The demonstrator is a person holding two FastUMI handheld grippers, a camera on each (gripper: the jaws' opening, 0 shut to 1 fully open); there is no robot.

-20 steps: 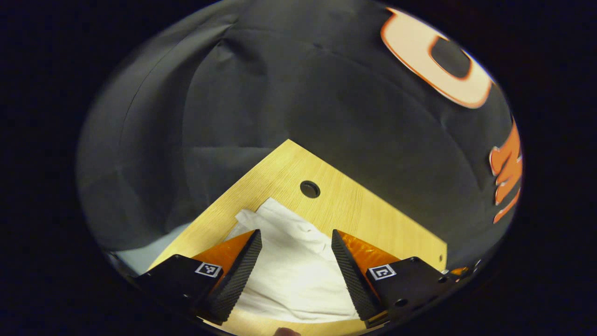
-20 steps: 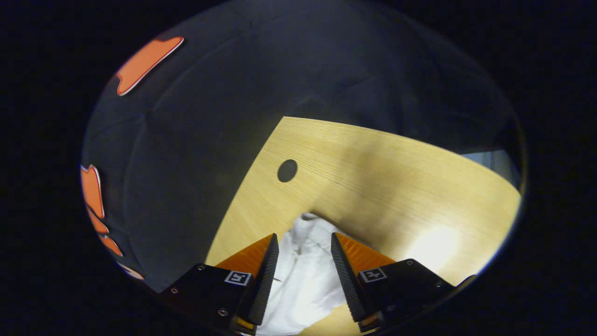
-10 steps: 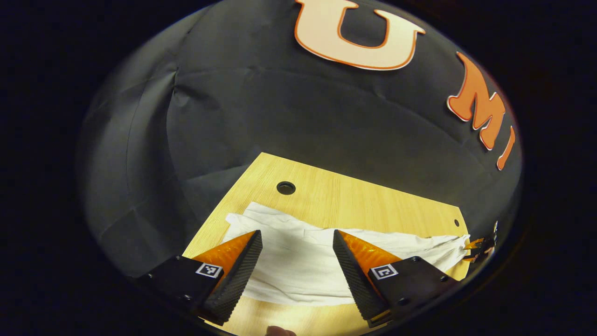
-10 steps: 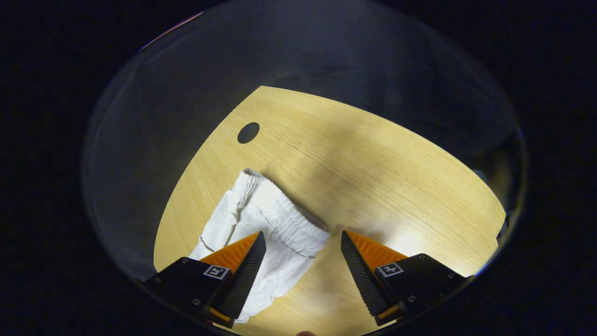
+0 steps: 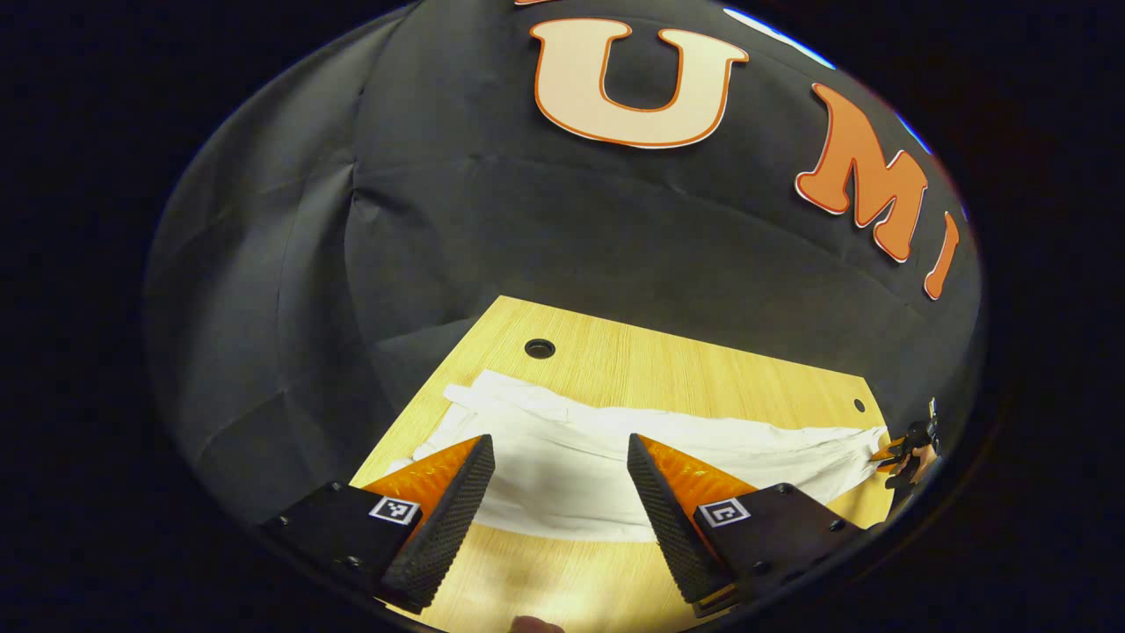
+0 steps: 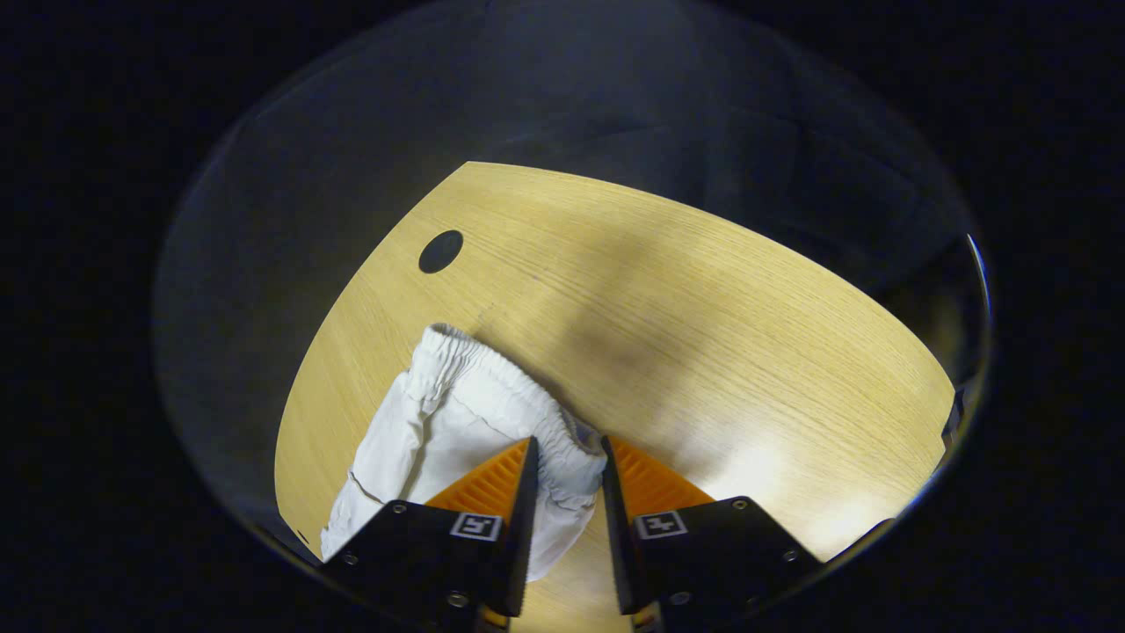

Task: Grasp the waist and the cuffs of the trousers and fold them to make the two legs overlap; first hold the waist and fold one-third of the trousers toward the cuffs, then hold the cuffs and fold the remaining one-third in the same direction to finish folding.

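The wooden table is stretching away ahead of both grippers, and the white trousers are lying along it as one long narrow strip, so to my eye the two legs are already overlapping and that first part looks done. Neither of the thirds looks folded yet: the strip is running at full length from in front of the left gripper out to its far right, where the other gripper is showing small at the end of the cloth.

In the left gripper view the cloth is lying flat just ahead of and between the spread fingers, which are gaping wide and holding nothing.

In the right gripper view the elastic waist is bunching up directly ahead of the right gripper, with the near corner of the waistband sitting in the narrow gap between the fingers. They are drawn nearly together around it, though I cannot tell whether both are actually pressing on the fabric. I judge the waist grasp for the first one-third fold is just being taken; that fold and the cuff fold are both left.
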